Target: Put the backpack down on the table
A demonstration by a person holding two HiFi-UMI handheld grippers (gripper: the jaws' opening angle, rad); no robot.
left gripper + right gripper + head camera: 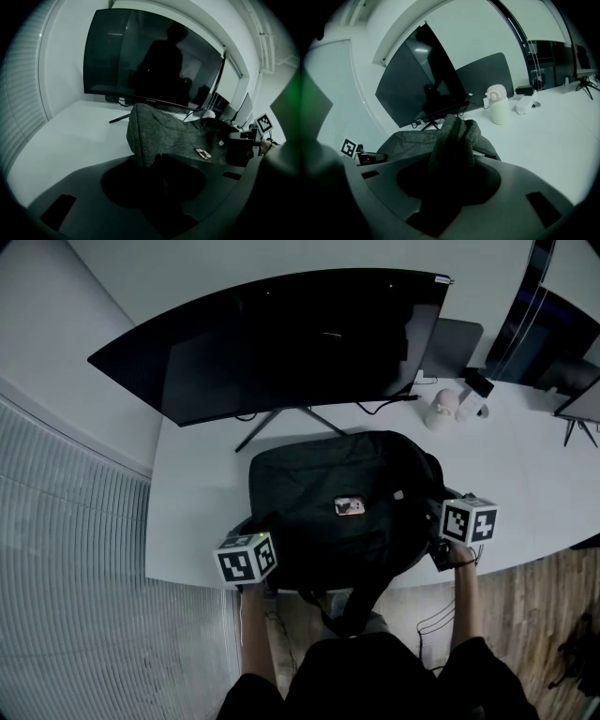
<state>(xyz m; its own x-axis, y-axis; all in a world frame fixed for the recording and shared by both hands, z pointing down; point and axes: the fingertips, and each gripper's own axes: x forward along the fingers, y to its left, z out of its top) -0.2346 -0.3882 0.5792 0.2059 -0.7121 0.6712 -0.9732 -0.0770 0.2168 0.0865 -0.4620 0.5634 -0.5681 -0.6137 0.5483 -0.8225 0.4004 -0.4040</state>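
A dark grey backpack (347, 474) lies flat on the white table (192, 521), in front of the big monitor, with a small label (350, 506) on top. A strap (361, 601) hangs over the table's near edge. My left gripper (272, 542) is at the bag's near left corner. In the left gripper view that corner (154, 136) reaches into the left gripper (154, 180), whose jaws stand apart around the fabric. My right gripper (437, 523) is at the bag's right side. In the right gripper view the right gripper (445, 183) is shut on a bunched fold of the backpack (452, 136).
A wide curved monitor (281, 334) on a thin-legged stand fills the back of the table. A white bottle-like object (441, 411) and small items stand at the back right, next to a second screen (553, 324). White slatted panelling runs along the left.
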